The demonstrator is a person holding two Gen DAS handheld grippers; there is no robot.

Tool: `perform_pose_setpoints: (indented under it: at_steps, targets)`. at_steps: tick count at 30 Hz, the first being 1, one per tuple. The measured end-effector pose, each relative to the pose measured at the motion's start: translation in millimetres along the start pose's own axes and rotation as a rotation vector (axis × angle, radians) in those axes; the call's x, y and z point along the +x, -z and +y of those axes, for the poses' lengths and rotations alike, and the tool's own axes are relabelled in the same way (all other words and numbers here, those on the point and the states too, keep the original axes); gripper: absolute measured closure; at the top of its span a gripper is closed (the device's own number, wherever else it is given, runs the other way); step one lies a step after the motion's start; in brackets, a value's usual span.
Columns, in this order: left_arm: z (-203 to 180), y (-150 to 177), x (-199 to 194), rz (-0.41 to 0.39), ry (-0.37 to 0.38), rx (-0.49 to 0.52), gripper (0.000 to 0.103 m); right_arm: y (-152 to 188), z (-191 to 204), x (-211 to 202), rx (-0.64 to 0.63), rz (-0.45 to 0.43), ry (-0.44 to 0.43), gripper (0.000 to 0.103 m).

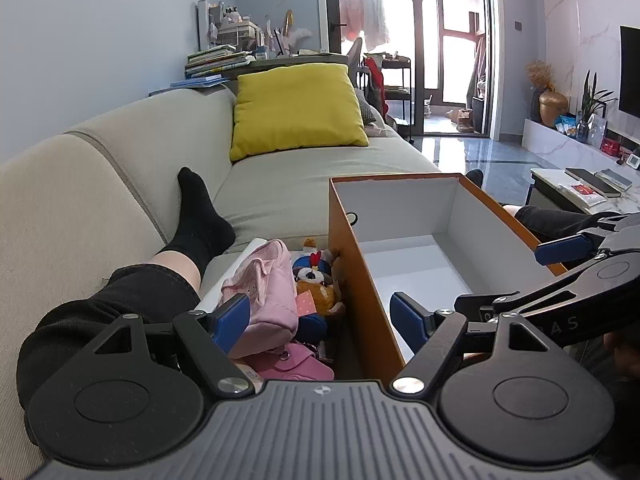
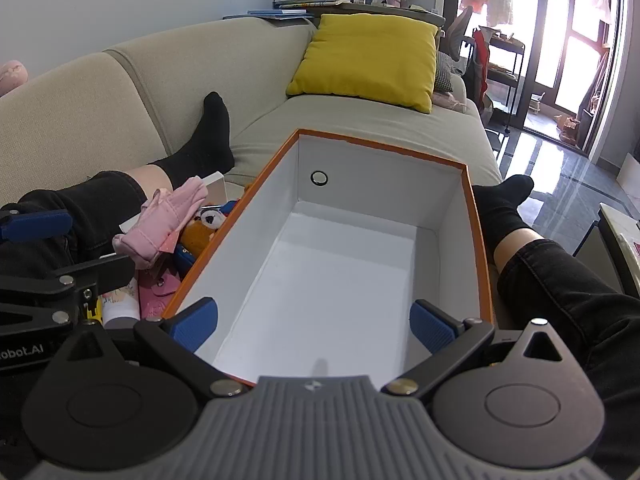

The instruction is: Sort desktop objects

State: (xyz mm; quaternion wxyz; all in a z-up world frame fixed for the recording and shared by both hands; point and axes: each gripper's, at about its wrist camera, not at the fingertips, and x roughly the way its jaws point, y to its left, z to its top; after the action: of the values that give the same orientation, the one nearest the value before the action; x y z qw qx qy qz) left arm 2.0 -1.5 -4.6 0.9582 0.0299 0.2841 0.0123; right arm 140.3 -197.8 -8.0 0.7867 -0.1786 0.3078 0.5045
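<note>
1. Sitting on the beige sofa [image 1: 120, 168] with my legs stretched out. The orange box [image 2: 478, 240] with the white inside sits between them, and there's nothing in it.
2. My left gripper [image 1: 324, 320] is spread wide with nothing between the blue pads. It hangs over the pile of stuff just left of the box wall. Its right pad sits over the box's inside, the left pad [image 1: 232, 320] by the pink pouch [image 1: 266, 300].
3. My right gripper [image 2: 314, 326] is also gaping open with nothing in it, hovering over the near end of the box with both pads above the white floor.
4. The pile is squeezed between my left leg and the box's orange side: the pink fabric pouch on top, a small plush toy [image 1: 318, 286] in orange and blue right beside it against the box, and a pink snap-flap case [image 1: 298, 364] lower down, closest to me.
5. A yellow cushion [image 2: 366, 58] leans on the sofa back, well beyond the box.
</note>
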Motion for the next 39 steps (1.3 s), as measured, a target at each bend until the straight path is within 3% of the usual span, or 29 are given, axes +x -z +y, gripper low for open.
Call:
perform_pose_setpoints:
  at_steps: [17,26,31,33,39]
  targets:
    - [1,0,1,0.008,-0.01,-0.005,0.012,1,0,1,-0.01,0.017,-0.033,0.001]
    - [20,-5,3,0.039,-0.031,-0.05,0.015,-18,10,6,-0.106,-0.019,-0.128,0.003]
    - [41,-13,8,0.068,-0.038,-0.094,0.029,-38,20,18,-0.168,-0.008,-0.213,0.025]
    - [44,-16,14,0.083,-0.033,-0.095,0.031,-44,23,25,-0.183,0.012,-0.244,0.043]
    - [42,-28,42,0.134,-0.021,-0.053,0.032,-59,29,48,-0.245,0.049,-0.264,0.066]
